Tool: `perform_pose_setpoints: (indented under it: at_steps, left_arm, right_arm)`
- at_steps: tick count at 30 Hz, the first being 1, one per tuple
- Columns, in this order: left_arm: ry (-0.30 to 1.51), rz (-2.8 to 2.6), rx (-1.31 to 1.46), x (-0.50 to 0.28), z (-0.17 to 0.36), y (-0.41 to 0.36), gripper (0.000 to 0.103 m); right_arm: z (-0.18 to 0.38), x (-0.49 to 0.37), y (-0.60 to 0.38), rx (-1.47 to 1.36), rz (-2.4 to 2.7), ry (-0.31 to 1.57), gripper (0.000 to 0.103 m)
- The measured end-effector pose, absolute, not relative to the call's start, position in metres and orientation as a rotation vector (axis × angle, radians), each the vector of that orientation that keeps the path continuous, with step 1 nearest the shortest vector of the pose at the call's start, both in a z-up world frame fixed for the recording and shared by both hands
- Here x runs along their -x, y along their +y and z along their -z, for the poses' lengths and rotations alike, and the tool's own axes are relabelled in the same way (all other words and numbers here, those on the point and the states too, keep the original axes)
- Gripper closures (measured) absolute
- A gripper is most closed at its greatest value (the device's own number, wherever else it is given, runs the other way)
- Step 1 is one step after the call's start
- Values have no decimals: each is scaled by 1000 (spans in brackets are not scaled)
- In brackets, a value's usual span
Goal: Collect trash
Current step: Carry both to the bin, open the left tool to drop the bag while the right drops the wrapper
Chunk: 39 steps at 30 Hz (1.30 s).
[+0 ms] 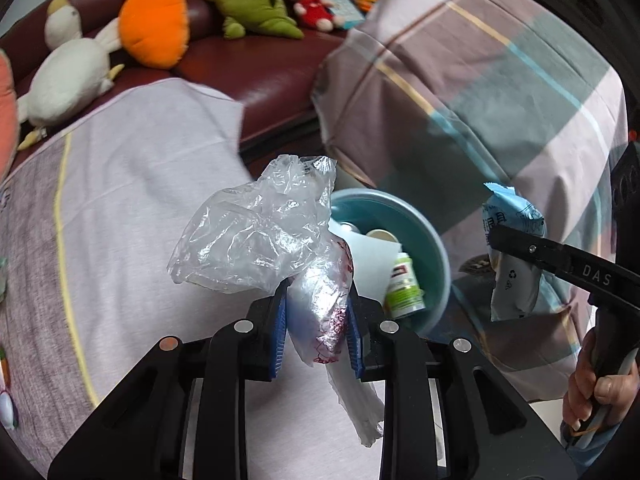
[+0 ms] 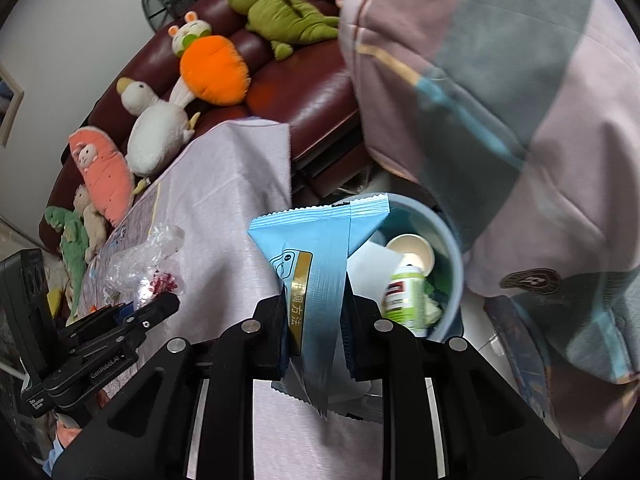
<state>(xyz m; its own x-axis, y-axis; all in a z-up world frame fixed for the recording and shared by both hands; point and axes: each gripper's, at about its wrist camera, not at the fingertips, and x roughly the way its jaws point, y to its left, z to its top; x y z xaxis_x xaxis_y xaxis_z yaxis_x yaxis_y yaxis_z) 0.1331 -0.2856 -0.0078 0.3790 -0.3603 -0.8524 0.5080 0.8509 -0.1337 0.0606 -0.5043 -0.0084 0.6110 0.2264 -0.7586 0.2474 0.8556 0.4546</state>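
My left gripper point(image 1: 318, 320) is shut on a crumpled clear plastic bag point(image 1: 260, 236) with red print, held above the cloth-covered table point(image 1: 140, 220). My right gripper point(image 2: 314, 320) is shut on a light blue snack wrapper point(image 2: 316, 248); the wrapper also shows in the left wrist view point(image 1: 514, 248). Just beyond both grippers sits a blue trash bin point(image 1: 434, 240), also in the right wrist view point(image 2: 448, 232). It holds a green-and-white bottle point(image 2: 404, 296), a paper cup point(image 2: 412, 250) and white paper. The left gripper with the bag shows at the left of the right wrist view point(image 2: 148, 280).
A dark red sofa point(image 1: 256, 68) behind the table carries plush toys: an orange carrot point(image 1: 154, 26), a white duck point(image 1: 68, 76), a green crocodile point(image 1: 248, 0). A large plaid cloth point(image 1: 500, 80) hangs on the right, beside the bin.
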Motion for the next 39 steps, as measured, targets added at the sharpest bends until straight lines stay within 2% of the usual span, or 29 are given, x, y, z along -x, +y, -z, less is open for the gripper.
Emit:
perform_pose_setpoints:
  at_steps: [10,26,28,30,32,39]
  left_arm:
    - [1099,605,-209,-139,32,-342,76]
    - [1162,616,-237,-162,63,-368,74]
    - [1164,611,-240,-165,66,-371,66]
    - [1156,606,-248,-165,67,-373,43]
    - [1144,601,-253,-165,67,-372,33]
    - [1127,584,-230,-165,60,-359,19]
  right_arm:
    - [18,-59,-538,-589,31,934,82]
    - [34,-76,-555,-613,47,966,81]
    - [35,-78,-556,-614,52,971,81]
    - [36,-80,-557,-615,58,974,81]
    - [37,-81,-557,-615,62,979,81]
    - [39,-88,-552,-604,59,991,81]
